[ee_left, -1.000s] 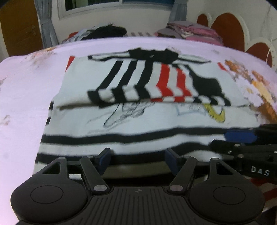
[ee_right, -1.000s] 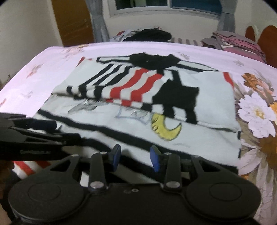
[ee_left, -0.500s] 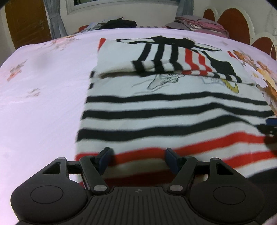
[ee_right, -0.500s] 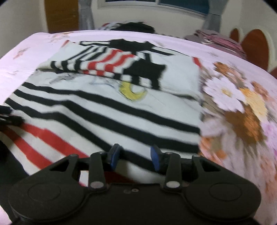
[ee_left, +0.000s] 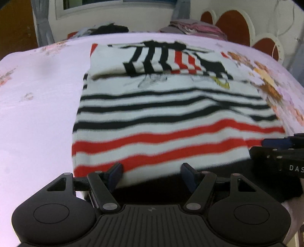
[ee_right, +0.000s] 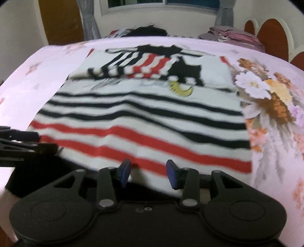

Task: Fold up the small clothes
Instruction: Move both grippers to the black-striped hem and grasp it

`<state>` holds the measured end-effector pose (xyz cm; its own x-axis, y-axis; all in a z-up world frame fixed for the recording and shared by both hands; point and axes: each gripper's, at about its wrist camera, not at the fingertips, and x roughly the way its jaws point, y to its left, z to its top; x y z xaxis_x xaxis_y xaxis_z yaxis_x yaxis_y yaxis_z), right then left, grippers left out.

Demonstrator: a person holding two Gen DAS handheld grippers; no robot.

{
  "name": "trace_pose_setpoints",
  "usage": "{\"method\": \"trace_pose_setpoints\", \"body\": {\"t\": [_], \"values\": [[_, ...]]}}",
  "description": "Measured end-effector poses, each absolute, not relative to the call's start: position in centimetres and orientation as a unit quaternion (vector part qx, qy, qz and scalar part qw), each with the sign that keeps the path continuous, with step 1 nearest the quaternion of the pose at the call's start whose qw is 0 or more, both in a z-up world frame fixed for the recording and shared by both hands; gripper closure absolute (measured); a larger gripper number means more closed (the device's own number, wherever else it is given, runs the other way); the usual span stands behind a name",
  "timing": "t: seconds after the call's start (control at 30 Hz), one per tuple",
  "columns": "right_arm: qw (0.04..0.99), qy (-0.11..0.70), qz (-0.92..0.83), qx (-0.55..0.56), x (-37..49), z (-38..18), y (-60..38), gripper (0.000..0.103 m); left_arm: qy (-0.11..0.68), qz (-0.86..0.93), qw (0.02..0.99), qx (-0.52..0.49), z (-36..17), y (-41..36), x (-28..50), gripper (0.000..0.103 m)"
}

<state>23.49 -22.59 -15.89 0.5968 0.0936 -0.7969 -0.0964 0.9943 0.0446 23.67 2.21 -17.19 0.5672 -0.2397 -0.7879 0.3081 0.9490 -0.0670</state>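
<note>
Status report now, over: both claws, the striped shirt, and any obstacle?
Left claw open, right claw open, both at near hem, empty. Striped shirt flat on bed, sleeves folded across the top. Nothing in the way.

Spread on 1 pink floral bedsheet (ee_left: 38,106): 1 striped garment (ee_left: 171,121), carrying 3 black stripes and 3 red stripes on its near half. At the far edge, 2 heaps: 1 dark clothes pile (ee_right: 146,31) and 1 folded pink-grey stack (ee_right: 233,36). Behind, 1 window (ee_right: 161,3) with 2 grey curtains (ee_right: 89,24).
</note>
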Motion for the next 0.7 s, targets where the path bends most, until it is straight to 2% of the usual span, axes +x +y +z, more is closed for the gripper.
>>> {"method": "trace_pose_setpoints", "body": {"t": [0.3,0.7], "values": [[0.892,0.452,-0.01,-0.01,20.5,-16.4,-24.6,0.059,0.437,-0.156,0.884,0.051,-17.2,4.2,21.7,0.035],[0.892,0.445,-0.074,0.006,17.1,-15.6,-27.9,0.051,0.434,-0.135,0.891,0.019,-15.9,7.6,19.9,0.035]]}}
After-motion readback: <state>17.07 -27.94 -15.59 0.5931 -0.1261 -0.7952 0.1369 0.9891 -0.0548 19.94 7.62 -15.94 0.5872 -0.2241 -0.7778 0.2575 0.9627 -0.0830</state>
